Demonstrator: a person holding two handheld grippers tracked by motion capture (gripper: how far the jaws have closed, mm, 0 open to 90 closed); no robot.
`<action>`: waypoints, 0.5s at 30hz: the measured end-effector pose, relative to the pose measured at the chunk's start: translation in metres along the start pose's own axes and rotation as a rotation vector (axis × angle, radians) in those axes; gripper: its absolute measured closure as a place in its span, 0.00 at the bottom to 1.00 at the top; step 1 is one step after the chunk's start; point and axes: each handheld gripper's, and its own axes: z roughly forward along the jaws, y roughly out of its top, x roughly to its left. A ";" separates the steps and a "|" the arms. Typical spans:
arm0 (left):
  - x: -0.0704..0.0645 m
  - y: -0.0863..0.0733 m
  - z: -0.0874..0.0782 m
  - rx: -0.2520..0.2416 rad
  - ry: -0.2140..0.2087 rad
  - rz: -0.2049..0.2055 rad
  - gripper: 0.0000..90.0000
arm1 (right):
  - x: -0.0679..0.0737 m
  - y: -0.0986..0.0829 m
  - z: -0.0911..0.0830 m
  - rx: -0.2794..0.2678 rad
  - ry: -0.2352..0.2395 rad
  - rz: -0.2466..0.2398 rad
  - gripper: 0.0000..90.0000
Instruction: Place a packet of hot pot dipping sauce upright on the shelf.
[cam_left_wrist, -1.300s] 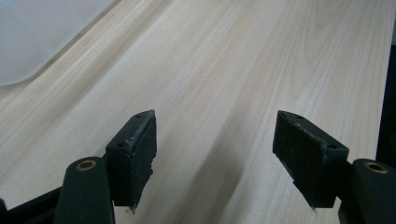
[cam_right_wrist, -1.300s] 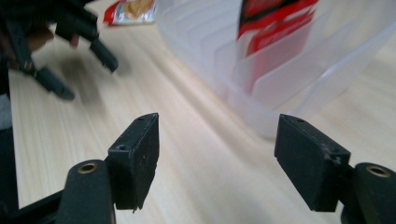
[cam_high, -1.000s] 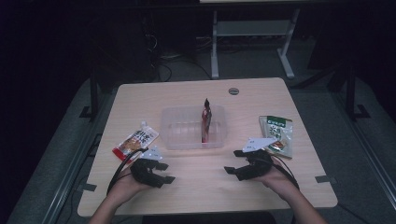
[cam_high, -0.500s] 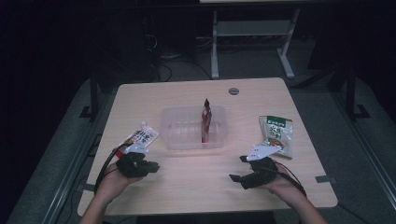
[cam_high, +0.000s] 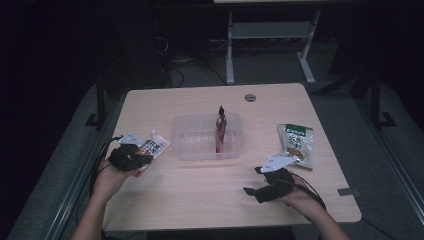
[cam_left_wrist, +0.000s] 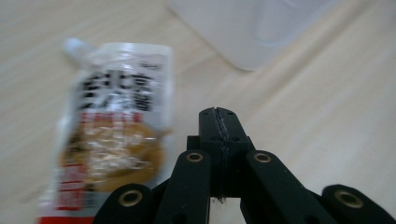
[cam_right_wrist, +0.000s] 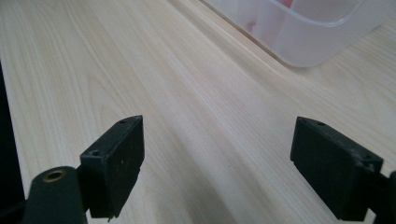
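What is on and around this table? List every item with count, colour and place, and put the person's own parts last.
table: one, pale wood, centre of the high view.
clear bin: one, see-through plastic, middle of the table.
red packet: one, dark red, on edge inside the bin at its right side.
spouted pouch: one, white with black lettering and red and brown print, flat on the table left of the bin.
green packet: one, green and white, flat on the table right of the bin.
white frame: one, on the floor beyond the table.
left gripper: black, jaws closed on nothing, beside the pouch.
right gripper: black, jaws wide apart above bare table, near edge.
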 end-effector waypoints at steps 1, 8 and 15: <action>0.002 0.001 0.000 -0.003 0.012 -0.006 1.00 | 0.001 0.000 0.000 0.000 -0.001 0.000 0.19; 0.031 0.009 0.001 -0.018 0.096 -0.031 1.00 | -0.001 0.000 -0.001 -0.004 -0.003 0.002 0.19; 0.057 0.010 0.020 0.002 0.147 -0.074 1.00 | -0.001 -0.001 0.002 0.005 -0.004 0.008 0.19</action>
